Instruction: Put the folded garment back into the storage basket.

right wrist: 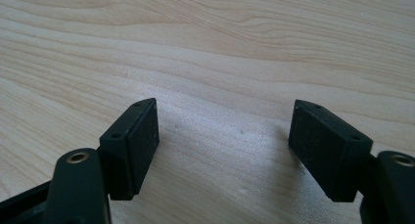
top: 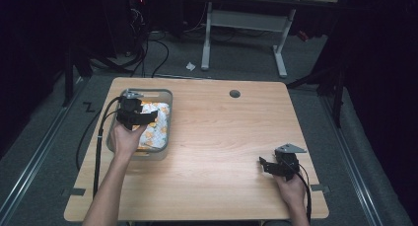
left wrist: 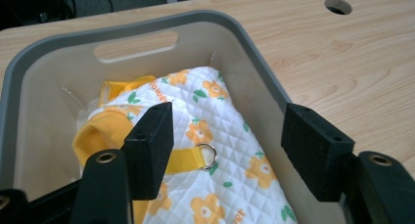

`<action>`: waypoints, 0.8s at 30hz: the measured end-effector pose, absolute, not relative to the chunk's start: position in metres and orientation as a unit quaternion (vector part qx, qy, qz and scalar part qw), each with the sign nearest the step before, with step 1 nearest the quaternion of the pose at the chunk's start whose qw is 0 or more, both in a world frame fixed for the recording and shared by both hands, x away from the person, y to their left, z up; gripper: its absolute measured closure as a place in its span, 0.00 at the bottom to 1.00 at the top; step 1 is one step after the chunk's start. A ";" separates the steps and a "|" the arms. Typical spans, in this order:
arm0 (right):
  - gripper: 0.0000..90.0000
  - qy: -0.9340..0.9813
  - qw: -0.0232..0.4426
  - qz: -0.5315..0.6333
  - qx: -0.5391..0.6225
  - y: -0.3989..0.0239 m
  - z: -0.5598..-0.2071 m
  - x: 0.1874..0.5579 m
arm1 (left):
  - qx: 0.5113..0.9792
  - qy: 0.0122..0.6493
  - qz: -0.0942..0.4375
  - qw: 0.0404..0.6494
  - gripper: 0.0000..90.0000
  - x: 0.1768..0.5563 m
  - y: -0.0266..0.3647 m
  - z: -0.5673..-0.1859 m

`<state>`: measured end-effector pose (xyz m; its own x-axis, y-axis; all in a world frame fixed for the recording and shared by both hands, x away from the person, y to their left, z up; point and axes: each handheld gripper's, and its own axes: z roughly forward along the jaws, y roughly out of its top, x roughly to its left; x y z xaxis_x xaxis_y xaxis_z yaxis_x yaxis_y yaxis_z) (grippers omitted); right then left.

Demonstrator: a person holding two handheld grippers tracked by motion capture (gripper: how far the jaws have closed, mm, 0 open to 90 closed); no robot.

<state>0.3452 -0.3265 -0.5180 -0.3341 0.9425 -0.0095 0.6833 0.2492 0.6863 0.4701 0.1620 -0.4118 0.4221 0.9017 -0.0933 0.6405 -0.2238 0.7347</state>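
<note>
Work: a quilted cloth [left wrist: 230, 150] with orange flowers goes into a grey bin [left wrist: 254, 43].
Where the cloth is: it lies inside the bin, at the left side of the table [top: 222, 137].
Left gripper [top: 140, 118]: it hangs over the bin, just above the cloth. Its jaws are apart and nothing is between them.
Which way the cloth lies: it is right under and ahead of the left gripper [left wrist: 225, 145]. Its long side runs along the bin's long side, from near to far.
Nearest hand: the left one, by a lot.
Right gripper [top: 268, 166]: it rests low over bare wood, far from the bin. Its jaws are apart too and hold nothing [right wrist: 222, 145].
Small parts: a yellow strap [left wrist: 183, 158] with a metal ring [left wrist: 208, 154] lies across the cloth, just past the left jaw.
In the way: the bin's wall beside the right jaw could bump the gripper if it goes back down, I think.
Also there: a round hole [top: 234, 94] in the table, well apart from the bin.
</note>
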 end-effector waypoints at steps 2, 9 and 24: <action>0.30 0.760 0.217 0.299 0.535 -0.327 -0.518 0.345 | 0.762 0.502 0.179 0.369 0.41 0.467 0.159 -0.410; 0.30 0.760 0.217 0.299 0.535 -0.327 -0.518 0.345 | 0.763 0.489 0.173 0.387 0.40 0.458 0.152 -0.403; 0.30 0.760 0.217 0.299 0.535 -0.326 -0.518 0.345 | 0.763 0.469 0.163 0.414 0.35 0.442 0.136 -0.396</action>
<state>0.3451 -0.3264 -0.5181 -0.3332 0.9428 -0.0100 0.6825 0.2485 0.6873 0.4417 0.1358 -0.3962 0.5068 0.8506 -0.1402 0.5809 -0.2168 0.7846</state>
